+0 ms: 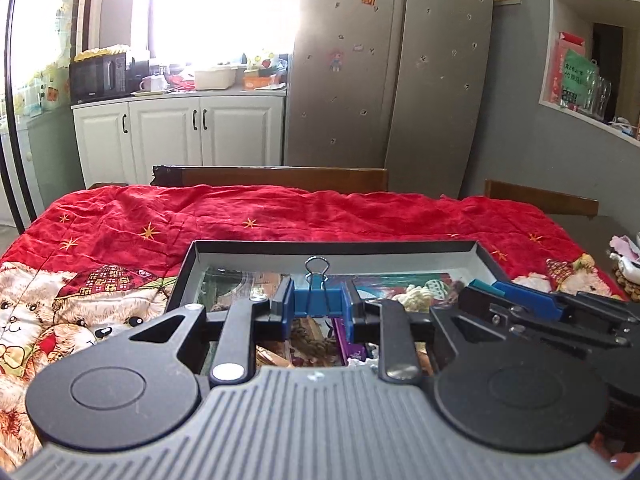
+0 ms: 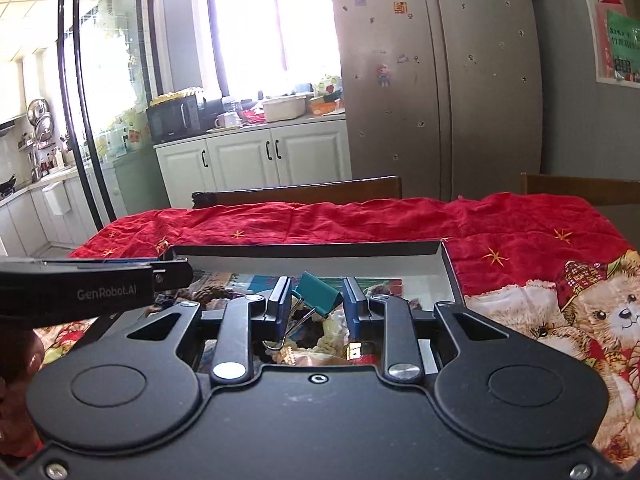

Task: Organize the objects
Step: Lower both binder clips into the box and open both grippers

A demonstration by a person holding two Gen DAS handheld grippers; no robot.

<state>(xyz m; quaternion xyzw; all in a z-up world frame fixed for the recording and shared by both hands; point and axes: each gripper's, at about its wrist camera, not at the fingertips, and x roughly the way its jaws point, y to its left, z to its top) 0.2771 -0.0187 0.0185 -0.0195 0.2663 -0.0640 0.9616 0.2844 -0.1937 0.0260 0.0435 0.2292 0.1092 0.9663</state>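
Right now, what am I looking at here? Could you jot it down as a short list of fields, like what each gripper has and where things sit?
left gripper: shut on a blue binder clip, wire handles pointing up
right gripper: shut on a green binder clip, tilted, wire handles hanging down
below both: a shallow black box, holding colourful clutter too mixed to name
box rests on: a red tablecloth with gold stars and teddy bears
background: white cabinets, steel fridge

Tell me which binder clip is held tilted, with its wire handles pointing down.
The green binder clip in the right claw. The blue binder clip in the left claw sits straight, handles up.
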